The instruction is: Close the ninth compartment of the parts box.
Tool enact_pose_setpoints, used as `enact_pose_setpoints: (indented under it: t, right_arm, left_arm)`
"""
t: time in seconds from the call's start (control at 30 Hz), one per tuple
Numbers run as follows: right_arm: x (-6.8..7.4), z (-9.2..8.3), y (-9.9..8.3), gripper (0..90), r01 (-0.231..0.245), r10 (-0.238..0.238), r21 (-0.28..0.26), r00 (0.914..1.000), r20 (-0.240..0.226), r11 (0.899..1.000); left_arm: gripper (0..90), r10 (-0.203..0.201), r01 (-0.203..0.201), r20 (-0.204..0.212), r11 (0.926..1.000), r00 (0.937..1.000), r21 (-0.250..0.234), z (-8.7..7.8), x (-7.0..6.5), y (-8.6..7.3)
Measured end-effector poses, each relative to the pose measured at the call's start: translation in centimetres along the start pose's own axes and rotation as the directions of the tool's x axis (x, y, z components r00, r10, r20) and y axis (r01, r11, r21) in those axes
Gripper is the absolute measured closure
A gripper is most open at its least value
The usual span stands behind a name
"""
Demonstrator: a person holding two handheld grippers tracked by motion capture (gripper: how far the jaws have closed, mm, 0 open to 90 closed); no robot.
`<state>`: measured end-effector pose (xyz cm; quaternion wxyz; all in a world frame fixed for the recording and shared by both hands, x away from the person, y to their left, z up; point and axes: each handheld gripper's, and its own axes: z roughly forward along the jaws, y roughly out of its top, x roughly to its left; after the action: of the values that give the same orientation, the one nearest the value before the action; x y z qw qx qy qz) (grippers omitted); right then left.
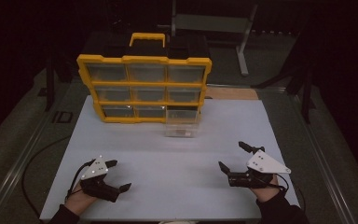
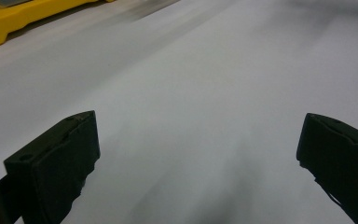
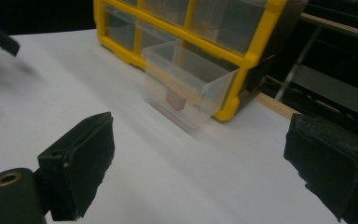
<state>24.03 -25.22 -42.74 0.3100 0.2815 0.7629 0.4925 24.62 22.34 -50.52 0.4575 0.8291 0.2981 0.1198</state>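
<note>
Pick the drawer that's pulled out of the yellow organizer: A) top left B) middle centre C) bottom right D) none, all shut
C: the clear drawer juts forward from the bottom-right slot of the organizer onto the table, with a small brown item inside; the other drawers sit flush in the frame.
</note>
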Motion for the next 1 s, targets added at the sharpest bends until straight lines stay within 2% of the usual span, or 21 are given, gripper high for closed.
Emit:
enact_pose_setpoints:
  t: [0.17, 0.43, 0.6, 1.0]
  right_arm:
    - [0.0, 0.2, 1.2, 8.6, 0.008, -0.007, -0.011, 0.9996, 0.028, 1.0]
    - [0.3, 1.3, 3.4, 8.6, 0.026, -0.025, -0.019, 0.999, 0.037, 0.999]
    - [0.7, 2.0, 4.6, 8.6, 0.025, -0.024, -0.038, 0.9994, 0.025, 0.999]
    - [1.5, 4.2, 5.9, 8.6, 0.024, -0.024, -0.022, 0.9997, 0.007, 0.999]
  left_arm:
    - [0.1, 0.004, -0.004, -0.002, 1.0, 1.0, 0.001, 0.0, -0.1, 0.0]
    - [0.1, -0.003, 0.003, 0.001, 1.0, 1.0, -0.007, 0.0, 0.0, 0.0]
    - [0.1, 0.002, -0.002, 0.004, 1.0, 1.0, 0.001, 0.1, -0.1, -0.1]
    - [0.0, 0.0, 0.0, 0.003, 1.0, 1.0, -0.002, 0.1, -0.1, -0.1]
